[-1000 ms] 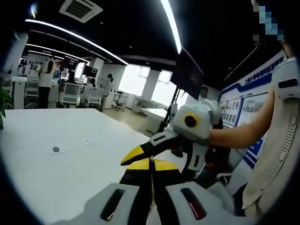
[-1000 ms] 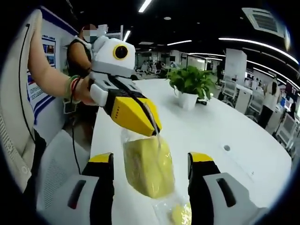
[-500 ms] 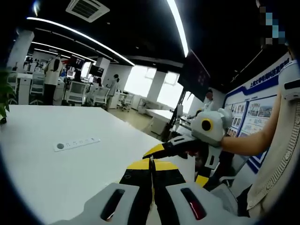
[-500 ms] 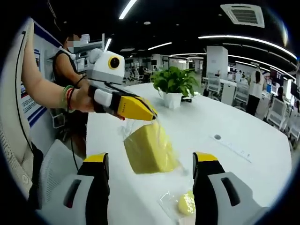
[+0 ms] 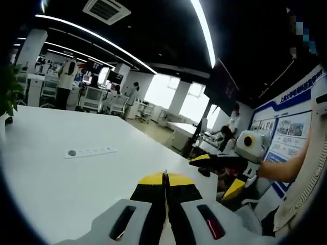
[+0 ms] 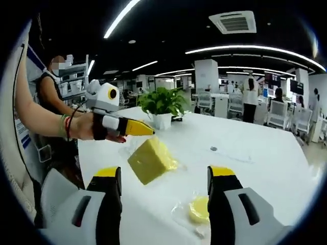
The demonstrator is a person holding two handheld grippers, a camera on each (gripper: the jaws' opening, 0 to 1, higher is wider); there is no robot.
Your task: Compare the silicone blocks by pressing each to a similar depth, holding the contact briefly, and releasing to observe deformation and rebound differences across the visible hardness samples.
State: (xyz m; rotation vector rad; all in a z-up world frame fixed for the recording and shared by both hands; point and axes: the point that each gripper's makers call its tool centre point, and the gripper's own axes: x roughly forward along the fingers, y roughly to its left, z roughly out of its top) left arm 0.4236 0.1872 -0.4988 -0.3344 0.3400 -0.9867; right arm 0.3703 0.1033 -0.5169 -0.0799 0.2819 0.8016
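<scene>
Yellow block (image 6: 151,160) in clear bag dangling above tabletop (image 6: 265,173), pinched by left gripper (image 6: 134,127) at its 12 o'clock; right gripper (image 6: 163,178) spread wide; film slipping risks drop.

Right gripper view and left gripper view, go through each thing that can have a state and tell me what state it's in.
Left gripper: jaws shut, pinching the clear bag of the yellow block.
Right gripper: jaws open, holding nothing.
Large yellow silicone block in a clear bag: tilted, one corner down at the white table.
Small round yellow silicone piece in a clear bag: lying flat on the table, untouched.
</scene>
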